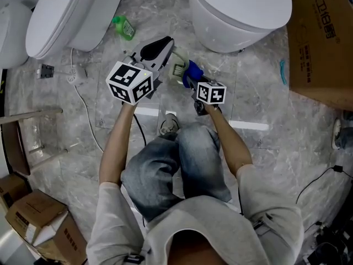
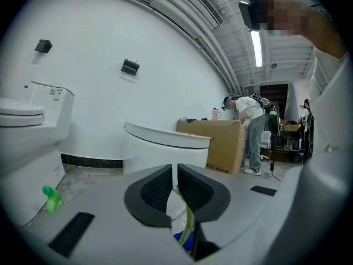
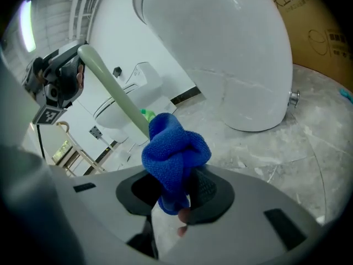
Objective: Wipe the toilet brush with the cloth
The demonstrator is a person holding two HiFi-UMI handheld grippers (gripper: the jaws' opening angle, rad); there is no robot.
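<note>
1. Pale green, long-handled plastic toilet brush (image 3: 113, 90) slants above the grey marble floor (image 1: 265, 148); the left gripper (image 2: 174, 175) fingers pinch its handle end.
2. Bunched blue knitted cloth (image 3: 174, 148), pinched in the right gripper (image 3: 175, 189) fingers, rests against the handle.

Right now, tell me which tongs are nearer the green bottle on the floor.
Left. The left tongs, shut on the brush handle, are just right of the green bottle in the head view; the right tongs, gripping the blue cloth, are farther right.
</note>
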